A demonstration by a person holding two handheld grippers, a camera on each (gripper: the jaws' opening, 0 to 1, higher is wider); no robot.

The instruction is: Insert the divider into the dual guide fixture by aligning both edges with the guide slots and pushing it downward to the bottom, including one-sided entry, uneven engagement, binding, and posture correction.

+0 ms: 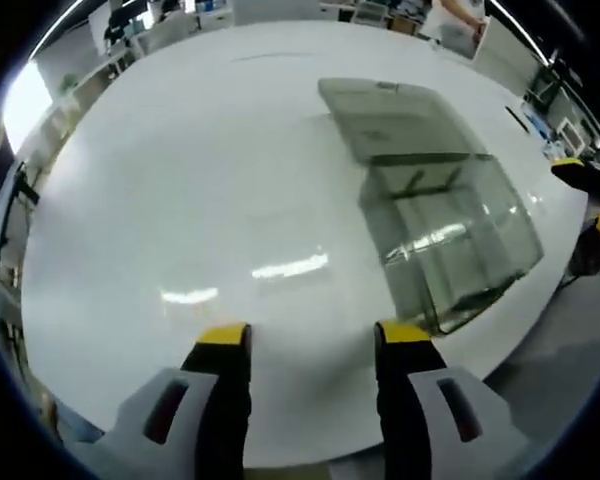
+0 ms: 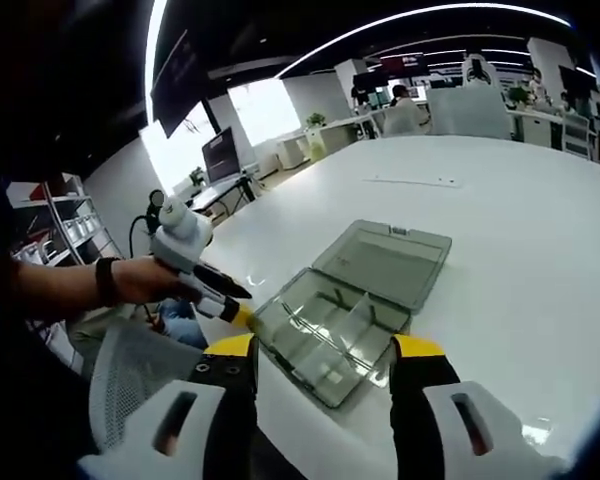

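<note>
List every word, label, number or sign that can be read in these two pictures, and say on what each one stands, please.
No text can be read in either view.
Clear box with open lid: no label or print shows.
White table: bare, only light reflections.
Left gripper and right gripper: no markings readable.
Monitors in the background: too small and blurred to read.

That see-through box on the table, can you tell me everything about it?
The clear plastic box looks smoky grey and lies flat on the white table. Its hinged lid is flung fully open, resting flat behind it. Thin walls split the inside into compartments. The left gripper reaches its near corner; contact is unclear.
</note>
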